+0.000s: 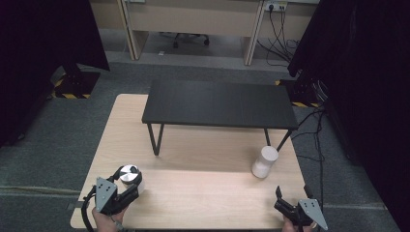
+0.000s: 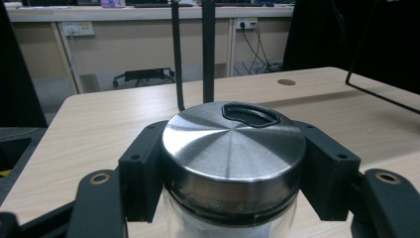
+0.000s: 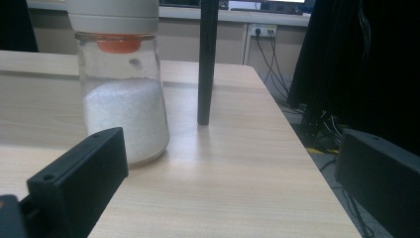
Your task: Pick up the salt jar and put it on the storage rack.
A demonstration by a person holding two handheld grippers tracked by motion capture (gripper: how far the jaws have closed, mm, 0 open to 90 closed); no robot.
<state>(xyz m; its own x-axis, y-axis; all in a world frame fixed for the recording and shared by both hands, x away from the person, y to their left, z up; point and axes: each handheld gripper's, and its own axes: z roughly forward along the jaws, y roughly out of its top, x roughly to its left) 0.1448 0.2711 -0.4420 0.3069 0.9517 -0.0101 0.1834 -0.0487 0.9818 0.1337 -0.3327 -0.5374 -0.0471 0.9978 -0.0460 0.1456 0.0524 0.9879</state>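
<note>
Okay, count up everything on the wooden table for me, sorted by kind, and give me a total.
Glass jars: 2, the steel-lidded jar held in the left gripper and the white-capped jar standing free ahead of the right gripper.
Black low shelves on thin legs: 1, the black shelf.
Total: 3

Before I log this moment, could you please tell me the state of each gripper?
Left gripper: closed on the steel-lidded jar.
Right gripper: open, holding nothing; the white-lidded jar stands apart ahead.
</note>
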